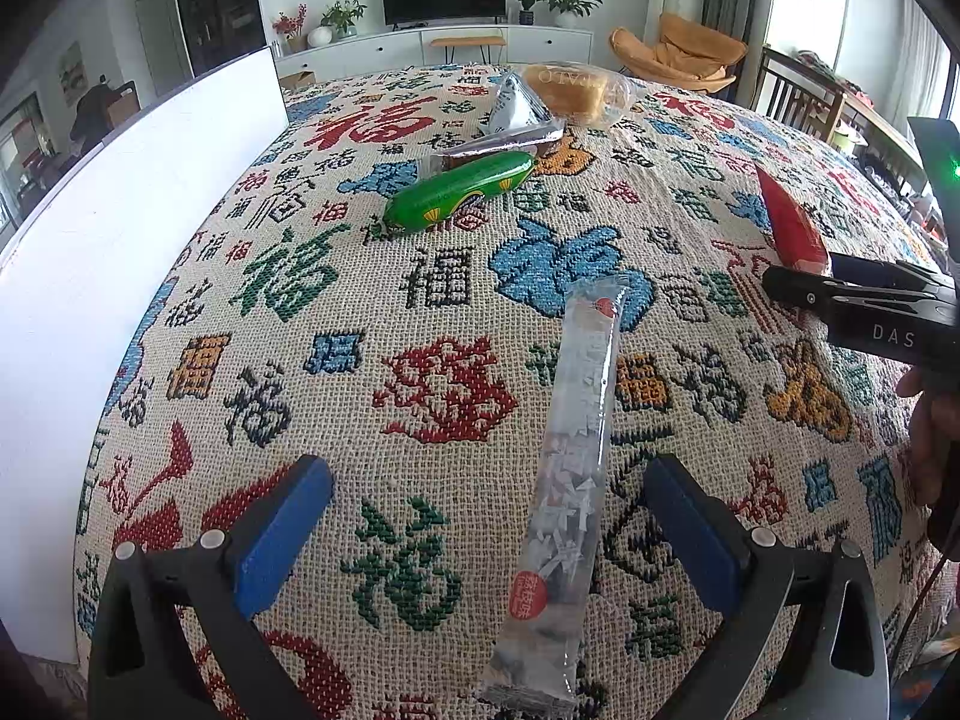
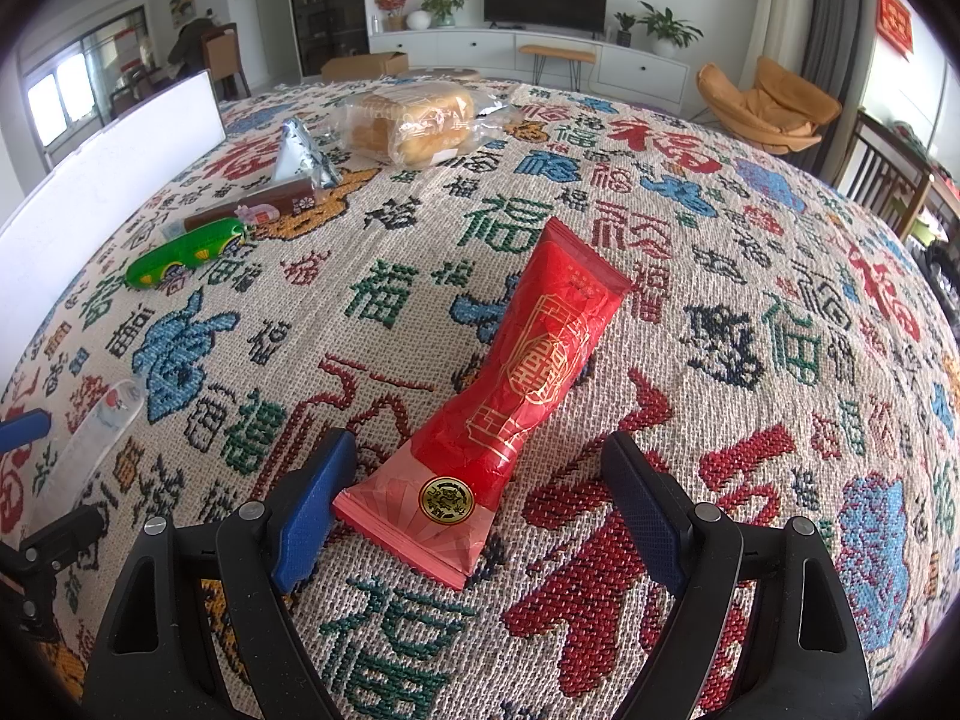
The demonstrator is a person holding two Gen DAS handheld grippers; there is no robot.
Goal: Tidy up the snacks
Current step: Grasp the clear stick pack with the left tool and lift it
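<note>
A long clear snack stick pack [image 1: 570, 480] lies on the patterned tablecloth between the open fingers of my left gripper [image 1: 492, 498]; it also shows at the left edge of the right wrist view [image 2: 102, 426]. A red snack packet [image 2: 510, 396] lies between the open fingers of my right gripper [image 2: 480, 480], untouched; its tip shows in the left wrist view [image 1: 792, 222]. Further back lie a green sausage-shaped snack [image 1: 459, 189] [image 2: 186, 252], a brown bar [image 1: 498, 144] [image 2: 252, 210], a silver triangular pack [image 1: 513, 102] [image 2: 297, 153] and a bagged bread [image 1: 576, 90] [image 2: 414, 117].
A white box [image 1: 120, 276] [image 2: 102, 180] stands along the table's left edge. The right gripper's black body [image 1: 870, 306] sits at the right of the left wrist view. A wooden chair [image 2: 888, 180] stands past the right table edge.
</note>
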